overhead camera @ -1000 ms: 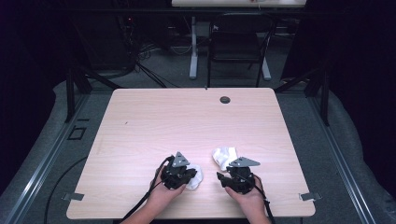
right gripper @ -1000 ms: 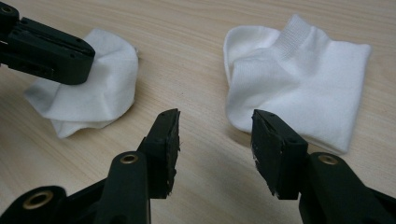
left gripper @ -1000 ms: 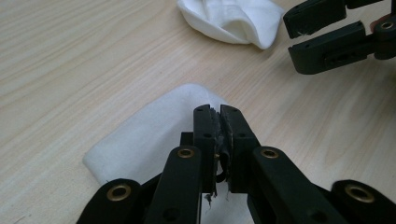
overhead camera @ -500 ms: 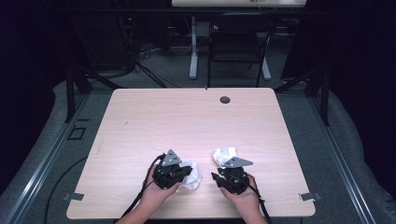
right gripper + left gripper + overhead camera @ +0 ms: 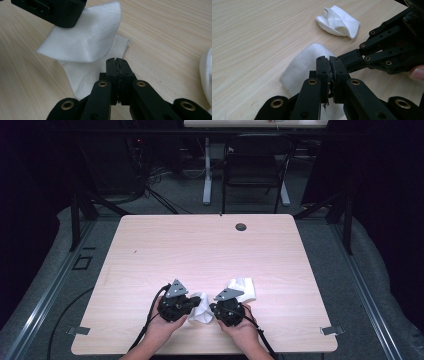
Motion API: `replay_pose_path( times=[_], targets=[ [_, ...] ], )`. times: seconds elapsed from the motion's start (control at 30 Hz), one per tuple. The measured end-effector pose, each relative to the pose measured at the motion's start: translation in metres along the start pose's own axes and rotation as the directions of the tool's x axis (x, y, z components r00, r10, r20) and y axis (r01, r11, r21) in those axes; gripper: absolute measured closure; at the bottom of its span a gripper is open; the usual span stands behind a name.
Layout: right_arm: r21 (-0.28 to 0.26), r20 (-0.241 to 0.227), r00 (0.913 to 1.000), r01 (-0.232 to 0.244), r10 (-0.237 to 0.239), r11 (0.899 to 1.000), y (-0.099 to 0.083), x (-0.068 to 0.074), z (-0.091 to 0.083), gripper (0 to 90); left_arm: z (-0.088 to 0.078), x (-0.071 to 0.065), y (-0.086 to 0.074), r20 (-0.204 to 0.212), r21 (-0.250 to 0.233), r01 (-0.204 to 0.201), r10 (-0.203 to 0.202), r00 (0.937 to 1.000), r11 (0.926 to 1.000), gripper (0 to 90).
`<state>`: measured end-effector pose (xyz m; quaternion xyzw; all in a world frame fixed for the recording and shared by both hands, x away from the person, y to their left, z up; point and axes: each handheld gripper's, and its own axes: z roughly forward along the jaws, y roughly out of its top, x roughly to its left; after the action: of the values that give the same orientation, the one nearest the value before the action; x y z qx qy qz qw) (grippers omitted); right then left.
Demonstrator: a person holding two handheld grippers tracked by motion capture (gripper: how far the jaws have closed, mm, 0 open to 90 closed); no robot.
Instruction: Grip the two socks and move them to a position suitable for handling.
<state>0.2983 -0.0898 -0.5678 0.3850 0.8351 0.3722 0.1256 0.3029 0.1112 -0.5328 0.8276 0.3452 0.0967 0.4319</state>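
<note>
High view is showing both hands at the near edge of the worktop [image 5: 150,250], slightly nearer the person than half a second ago, with the left claw [image 5: 192,303] and the right claw [image 5: 218,309] angled toward each other over a white cloth [image 5: 201,307] lying between them. Left gripper view is showing its jaws pressed together on the near edge of that cloth [image 5: 302,65], fabric pinched between the tips, while the right claw [image 5: 352,58] is reaching in from the right side. Right gripper view is showing its own jaws clenched too, seemingly nipping the cloth [image 5: 85,42] at its edge, though whether fabric is truly caught there is hard to tell; the cloth is rising in a fold toward the left claw's body at top left. Farther off, just beyond the right hand, a second cloth [image 5: 242,287] is lying crumpled and untouched. The small pull-back suggests the pair are drawing the cloth nearer, probably to spread or fold it.
</note>
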Motion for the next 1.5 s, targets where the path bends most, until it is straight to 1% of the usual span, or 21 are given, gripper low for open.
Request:
replay_pose_path(
  times=[0.13,0.27,0.33,0.53,0.63,0.7,0.73,0.77,0.83,0.9,0.97,1.07,1.17,1.2,1.23,1.27,1.3,1.33,1.37,1.47,1.5],
  targets=[
    [0.032,0.006,1.0,0.007,-0.007,0.999,-0.004,-0.002,0.006,90.0,0.001,-0.001,0.0,-0.003,0.002,-0.008,0.008,1.0,1.0,86.7],
    [0.036,0.0,1.0,0.005,-0.005,0.999,-0.005,-0.004,0.006,90.0,-0.003,-0.001,-0.001,-0.013,0.004,-0.008,0.008,0.9999,1.0,86.6],
    [0.051,0.011,0.9996,0.026,-0.027,0.998,-0.006,-0.006,0.002,90.0,-0.01,0.002,-0.003,-0.031,0.006,-0.007,0.008,0.9995,1.0,86.6],
    [0.088,0.021,0.9996,0.016,-0.018,0.996,-0.013,-0.012,-0.006,90.0,-0.025,0.015,-0.014,-0.057,0.007,0.022,-0.022,0.9981,0.9997,85.7],
    [0.082,0.03,0.9996,-0.003,0.0,0.997,-0.015,-0.013,-0.009,90.0,-0.027,0.023,-0.022,-0.066,0.016,0.049,-0.048,0.9967,0.9987,85.4],
    [0.039,0.019,0.9995,-0.028,0.027,0.999,-0.014,-0.012,-0.01,90.0,-0.028,0.028,-0.026,-0.061,0.015,0.072,-0.071,0.9956,0.9973,85.4],
    [0.039,0.019,0.9995,-0.028,0.027,0.999,-0.014,-0.012,-0.01,90.0,-0.028,0.028,-0.026,-0.061,0.015,0.072,-0.071,0.9956,0.9973,85.4],
    [0.006,0.004,0.9997,-0.022,0.022,1.0,-0.009,-0.009,-0.009,90.0,-0.028,0.031,-0.029,-0.066,0.02,0.075,-0.073,0.9951,0.997,85.4],
    [-0.008,0.004,1.0,-0.002,0.002,1.0,-0.005,-0.004,-0.004,90.0,-0.027,0.034,-0.032,-0.064,0.032,0.079,-0.077,0.995,0.9963,85.0],
    [0.008,0.019,0.9993,0.031,-0.031,0.999,-0.003,0.001,0.003,89.4,-0.027,0.036,-0.035,-0.067,0.037,0.09,-0.087,0.9939,0.9953,84.1],
    [0.041,0.02,0.9989,0.042,-0.042,0.998,-0.005,0.002,0.008,90.0,-0.028,0.038,-0.036,-0.067,0.045,0.095,-0.092,0.9935,0.9945,83.6],
    [0.039,0.015,0.9995,0.026,-0.027,0.999,-0.006,-0.001,0.007,90.0,-0.03,0.039,-0.037,-0.071,0.056,0.098,-0.094,0.9931,0.9937,81.9],
    [0.052,0.015,0.9998,0.01,-0.01,0.999,-0.008,-0.004,0.003,90.0,-0.037,0.044,-0.042,-0.106,0.075,0.111,-0.103,0.989,0.991,78.4],
    [0.052,0.015,0.9998,0.01,-0.01,0.999,-0.008,-0.004,0.003,90.0,-0.037,0.044,-0.042,-0.106,0.075,0.111,-0.103,0.989,0.991,78.1],
    [0.053,0.014,0.9998,0.014,-0.015,0.998,-0.009,-0.006,0.001,90.0,-0.042,0.047,-0.043,-0.129,0.061,0.122,-0.113,0.9851,0.9907,77.9],
    [0.057,0.012,0.9998,0.016,-0.016,0.998,-0.01,-0.006,0.001,90.0,-0.042,0.047,-0.043,-0.129,0.061,0.122,-0.113,0.9851,0.9907,77.3],
    [0.061,0.012,0.9998,0.013,-0.014,0.998,-0.01,-0.007,0.0,90.0,-0.046,0.049,-0.04,-0.127,0.02,0.145,-0.141,0.9818,0.9892,76.6],
    [0.062,0.013,0.9998,0.013,-0.014,0.998,-0.01,-0.007,-0.001,90.0,-0.048,0.049,-0.038,-0.117,-0.002,0.147,-0.146,0.9823,0.9892,75.5],
    [0.059,0.013,0.9998,0.014,-0.015,0.998,-0.01,-0.007,0.0,90.0,-0.048,0.047,-0.036,-0.103,-0.019,0.143,-0.144,0.9841,0.9895,74.2],
    [0.063,0.013,0.9997,0.02,-0.021,0.998,-0.01,-0.007,-0.001,90.0,-0.047,0.039,-0.028,-0.065,-0.054,0.088,-0.091,0.9937,0.9946,71.7],
    [0.063,0.013,0.9997,0.02,-0.021,0.998,-0.01,-0.007,-0.001,90.0,-0.045,0.036,-0.025,-0.057,-0.048,0.069,-0.071,0.9958,0.9965,71.5]
  ],
)
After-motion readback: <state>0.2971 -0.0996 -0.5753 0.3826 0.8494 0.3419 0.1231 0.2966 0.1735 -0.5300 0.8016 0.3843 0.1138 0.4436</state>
